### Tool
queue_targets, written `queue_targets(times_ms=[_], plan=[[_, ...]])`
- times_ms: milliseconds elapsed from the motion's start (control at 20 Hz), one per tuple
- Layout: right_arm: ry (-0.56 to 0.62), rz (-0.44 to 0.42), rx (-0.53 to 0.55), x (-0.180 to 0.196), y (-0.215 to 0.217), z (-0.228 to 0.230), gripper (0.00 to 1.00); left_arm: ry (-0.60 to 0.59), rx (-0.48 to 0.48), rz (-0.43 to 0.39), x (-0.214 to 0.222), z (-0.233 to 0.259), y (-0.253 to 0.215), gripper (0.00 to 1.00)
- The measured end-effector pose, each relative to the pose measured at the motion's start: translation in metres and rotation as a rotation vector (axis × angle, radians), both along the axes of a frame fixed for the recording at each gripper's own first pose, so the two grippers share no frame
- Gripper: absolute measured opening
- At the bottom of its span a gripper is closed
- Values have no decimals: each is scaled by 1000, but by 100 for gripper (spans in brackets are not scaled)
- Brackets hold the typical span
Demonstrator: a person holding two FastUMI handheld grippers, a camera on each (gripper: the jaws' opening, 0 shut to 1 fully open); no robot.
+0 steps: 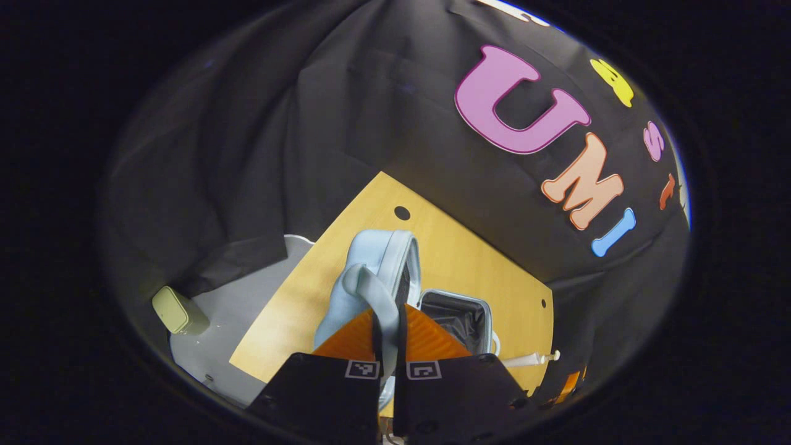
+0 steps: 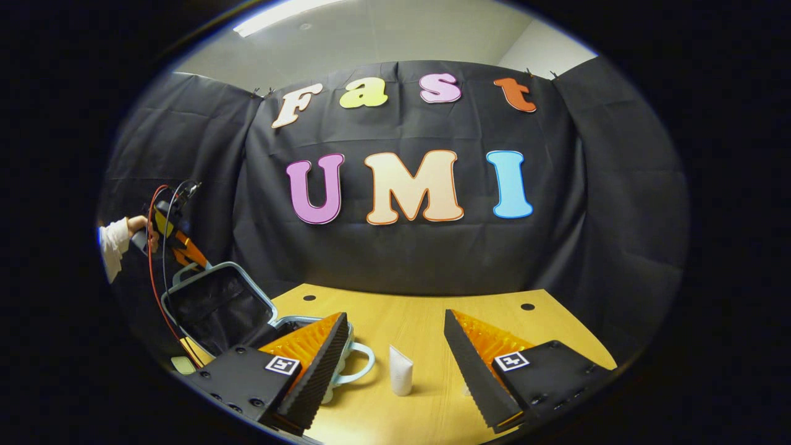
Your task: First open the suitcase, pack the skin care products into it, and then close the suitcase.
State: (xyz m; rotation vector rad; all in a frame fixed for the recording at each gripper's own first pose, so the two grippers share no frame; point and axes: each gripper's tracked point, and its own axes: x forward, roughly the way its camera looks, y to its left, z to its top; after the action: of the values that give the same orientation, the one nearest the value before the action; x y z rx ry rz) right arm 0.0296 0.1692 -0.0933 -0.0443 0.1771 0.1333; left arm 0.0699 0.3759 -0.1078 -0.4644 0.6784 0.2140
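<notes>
The left tool [image 1: 390,346] is clamped on the pale blue handle loop [image 1: 377,296] of the small light-blue hard-shell suitcase [image 1: 377,259], both fingers pressing the strap between them, and the lid stands raised with the black fabric lining [image 1: 460,315] of the shell open beside it; seen from the right gripper view the same suitcase [image 2: 216,296] sits at the left end of the yellow wooden bench [image 2: 420,321] with its lid tipped up and back. The opening step looks close to done, so the sound way to finish is to carry the lid over slowly along its hinge arc, keeping the pull in line with the handle so the light case does not slide or tip off the bench edge, and to let go only once the lid rests on its own. The right tool [image 2: 395,364] hangs with its fingers spread wide, holding nothing, and the small white squeeze tube [image 2: 401,371] stands upright on the bench just ahead between them, ready for a grip around its middle. A slim white item [image 1: 531,358] lies near the case, but its kind is hard to make out; the hinge and the case's base are hidden, and whether more products wait on the bench cannot be told
</notes>
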Motion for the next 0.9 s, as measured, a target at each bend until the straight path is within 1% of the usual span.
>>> queue_targets(times_ms=[100, 150, 300, 350, 400, 450, 500, 550, 600, 650, 700, 900], plan=[[10, -20, -8, -1, 2, -3, 98, -2, -13, 17, 0, -13, 21, 1], [15, -29, -12, 0, 3, -5, 96, -4, -22, 27, -1, -20, 31, 1], [34, -49, -25, 3, 6, -9, 96, -19, -58, 63, -2, -41, 57, 1], [38, -49, -29, 4, 9, -10, 98, -18, -58, 75, -4, -50, 66, 1], [41, -49, -32, 6, 12, -11, 96, -13, -53, 81, -6, -60, 75, 1], [45, -48, -34, 8, 14, -12, 98, -4, -50, 93, -8, -71, 84, 1], [53, -49, -35, 8, 16, -14, 96, 4, -62, 102, -8, -80, 89, 5], [59, -47, -34, 9, 20, -16, 98, 16, -80, 111, -9, -89, 91, 1], [62, -44, -35, 10, 23, -17, 98, 29, -85, 114, -9, -101, 97, 2], [64, -40, -39, 9, 27, -18, 98, 49, -81, 114, -11, -113, 100, 0], [69, -38, -44, 8, 30, -21, 98, 68, -74, 109, -13, -125, 104, 1], [83, -45, -47, 1, 35, -25, 98, 89, -73, 69, -12, -152, 110, 1]])
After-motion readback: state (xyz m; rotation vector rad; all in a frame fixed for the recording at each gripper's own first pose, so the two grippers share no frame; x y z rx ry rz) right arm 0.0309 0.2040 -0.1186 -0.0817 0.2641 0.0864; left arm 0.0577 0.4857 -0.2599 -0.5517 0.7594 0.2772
